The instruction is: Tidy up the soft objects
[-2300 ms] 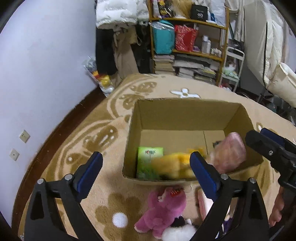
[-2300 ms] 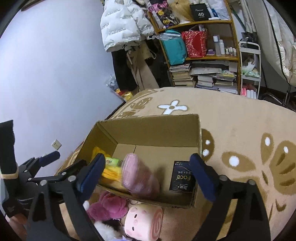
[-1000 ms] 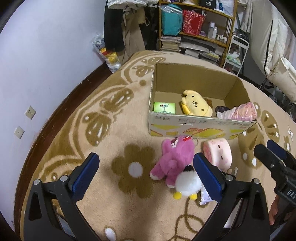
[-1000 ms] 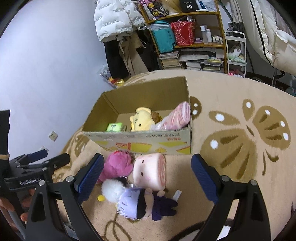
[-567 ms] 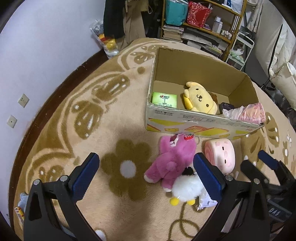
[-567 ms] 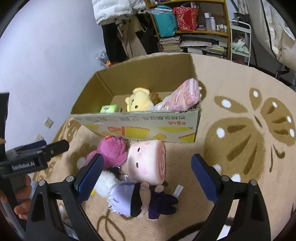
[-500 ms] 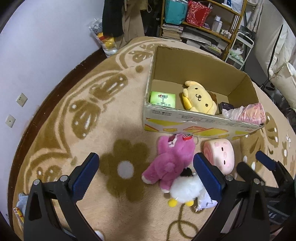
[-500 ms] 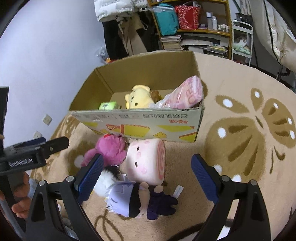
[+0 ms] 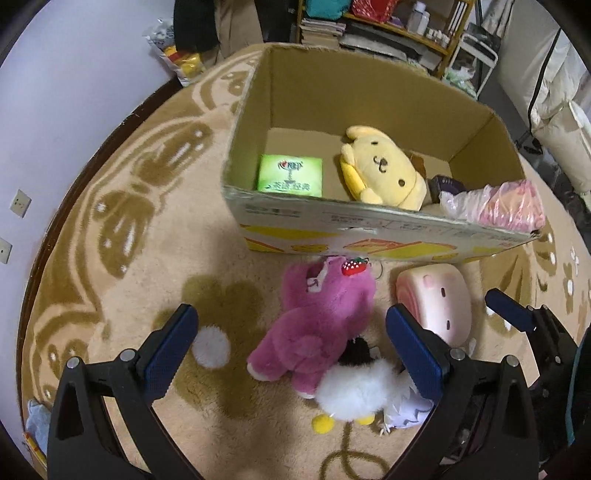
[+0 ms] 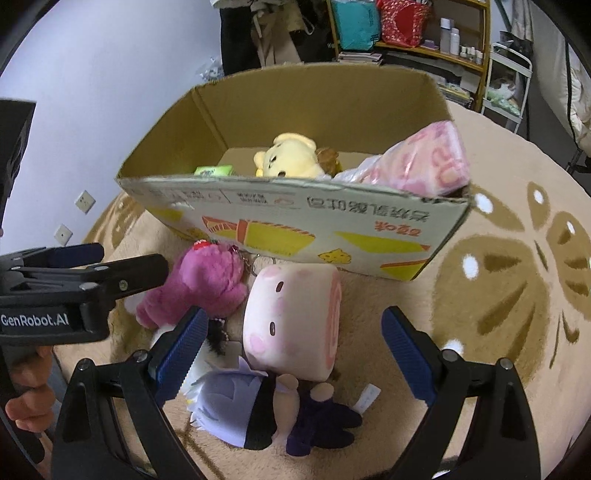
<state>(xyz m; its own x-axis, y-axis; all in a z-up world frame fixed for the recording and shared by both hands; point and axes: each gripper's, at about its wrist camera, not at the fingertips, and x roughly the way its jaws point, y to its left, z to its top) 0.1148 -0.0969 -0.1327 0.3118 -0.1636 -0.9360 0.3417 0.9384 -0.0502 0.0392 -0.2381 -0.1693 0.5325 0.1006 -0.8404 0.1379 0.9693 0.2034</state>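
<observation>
A cardboard box point(image 9: 369, 225) point(image 10: 295, 206) on the rug holds a yellow dog plush point(image 9: 384, 173) point(image 10: 288, 157), a green packet point(image 9: 290, 175) and a pink wrapped bundle point(image 9: 506, 208) point(image 10: 417, 166) leaning on its right corner. In front of the box lie a magenta bear plush point(image 9: 321, 325) point(image 10: 199, 284), a pink roll-cake pillow point(image 9: 436, 302) point(image 10: 295, 325), a white fluffy toy point(image 9: 354, 391) and a lavender-haired doll point(image 10: 258, 410). My left gripper point(image 9: 295, 358) is open above the magenta bear. My right gripper point(image 10: 291, 354) is open over the pink pillow.
A beige rug with brown butterfly and flower patterns point(image 9: 122, 206) covers the floor. Shelves with books and bags point(image 10: 402, 33) stand behind the box, beside hanging coats. The wall with sockets point(image 9: 18, 203) runs along the left. A hand point(image 10: 29, 402) holds the left gripper's handle.
Both grippers have dropped lower and closer to the toys in front of the box. The pink bundle, released earlier, rests on the box's right corner. Both stay open.
</observation>
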